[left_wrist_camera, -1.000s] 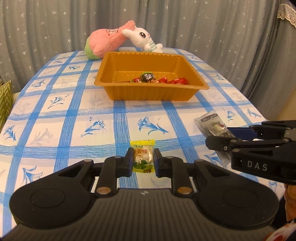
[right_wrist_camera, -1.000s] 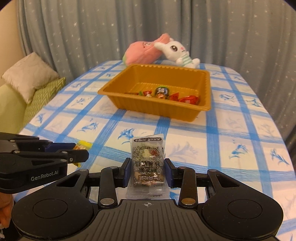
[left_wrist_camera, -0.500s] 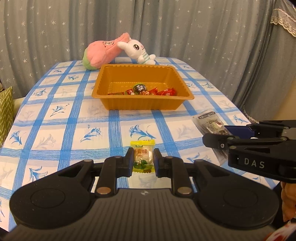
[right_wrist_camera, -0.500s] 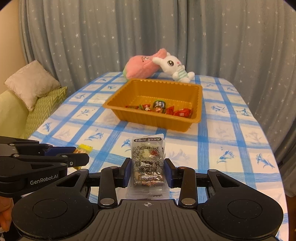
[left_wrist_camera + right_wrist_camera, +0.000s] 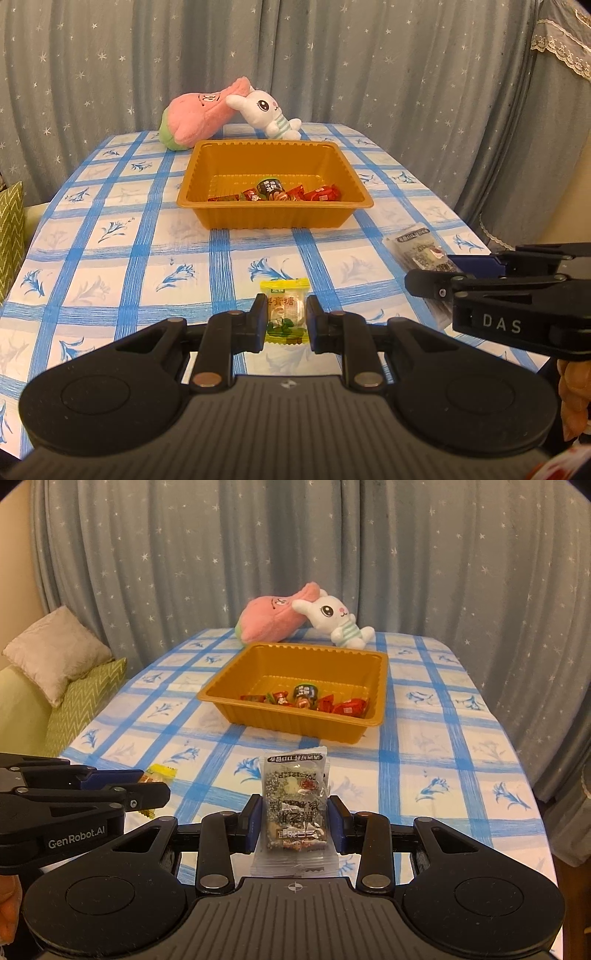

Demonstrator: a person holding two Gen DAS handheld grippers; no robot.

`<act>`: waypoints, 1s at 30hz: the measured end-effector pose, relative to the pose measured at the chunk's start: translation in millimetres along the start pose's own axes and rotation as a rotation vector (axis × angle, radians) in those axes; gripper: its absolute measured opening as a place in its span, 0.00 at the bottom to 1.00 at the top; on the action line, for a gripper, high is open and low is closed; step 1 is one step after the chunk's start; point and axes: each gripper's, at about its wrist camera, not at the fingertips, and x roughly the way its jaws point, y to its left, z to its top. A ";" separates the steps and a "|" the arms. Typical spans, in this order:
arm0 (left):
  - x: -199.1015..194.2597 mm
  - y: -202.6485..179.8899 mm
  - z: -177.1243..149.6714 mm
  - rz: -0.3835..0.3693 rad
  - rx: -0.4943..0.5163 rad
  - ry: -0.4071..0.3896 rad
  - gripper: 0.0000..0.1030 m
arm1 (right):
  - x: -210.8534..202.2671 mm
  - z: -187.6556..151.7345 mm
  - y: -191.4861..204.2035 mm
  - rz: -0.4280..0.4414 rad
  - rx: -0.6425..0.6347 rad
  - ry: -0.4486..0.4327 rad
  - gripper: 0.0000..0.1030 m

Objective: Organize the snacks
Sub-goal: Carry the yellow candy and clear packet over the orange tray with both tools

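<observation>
Two packets had just come up off the cloth together, one in each gripper, and the tray had slid farther off in both views than it sat a second before. The left gripper was clenched on a small yellow candy packet, its crimped, glossy film pinched at the sides between black pads. Beside it the right gripper was clamped on a larger clear snack pouch, flat and crinkled, with dark speckled contents and printed lettering showing through the plastic, its sealed lower edge hanging below the blue pads. I judged both picks done and the carry to the tray as the step in hand.

Below and ahead lay the tablecloth, soft and slightly wrinkled, white with a blue check and blue flower prints. Well beyond the grippers stood the orange tray, a rectangular moulded-plastic tub with ribbed walls and a flared rim. Several snacks already lay along its near wall: red foil wrappers and one dark round-topped piece. Behind the tray, a pink plush and a white rabbit plush leaned together against the grey star-printed curtain.
</observation>
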 end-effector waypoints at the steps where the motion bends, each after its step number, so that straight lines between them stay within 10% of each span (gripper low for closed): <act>1: -0.1 -0.2 0.5 -0.001 0.000 -0.001 0.19 | -0.7 0.5 0.2 -0.001 0.001 -0.001 0.37; 30: 17.1 5.8 32.0 -0.006 -0.003 -0.023 0.19 | 14.9 18.1 -14.5 -0.012 0.027 0.004 0.37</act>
